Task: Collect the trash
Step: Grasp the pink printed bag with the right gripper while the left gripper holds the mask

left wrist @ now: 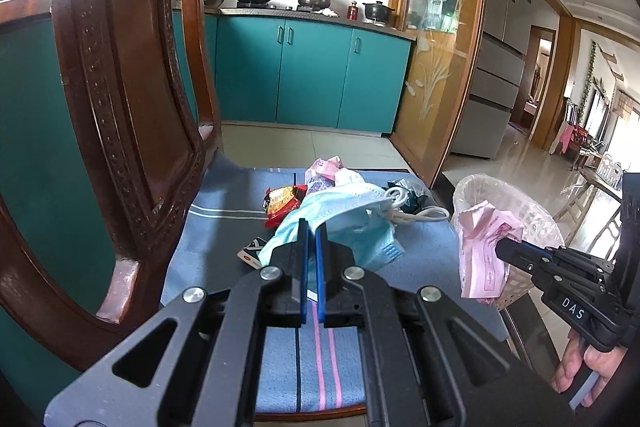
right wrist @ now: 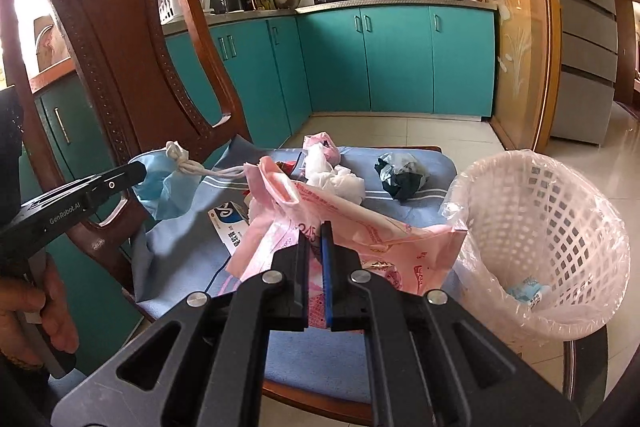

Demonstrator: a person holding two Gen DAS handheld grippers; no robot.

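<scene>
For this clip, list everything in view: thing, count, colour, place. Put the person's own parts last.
face mask: one, light blue, lifted off the seat in the left jaws
plastic wrapper: one, pink, in the right jaws beside the basket
waste basket: one, white with clear liner, right of the chair
crumpled tissue: one, white, mid seat
dark wad: one, black-green, far right of seat
snack packet: one, red-yellow, seat
small box: one, white-blue, seat
seat cloth: one, blue striped
chair: one, dark wood
left gripper: shut on mask
right gripper: shut on wrapper
</scene>
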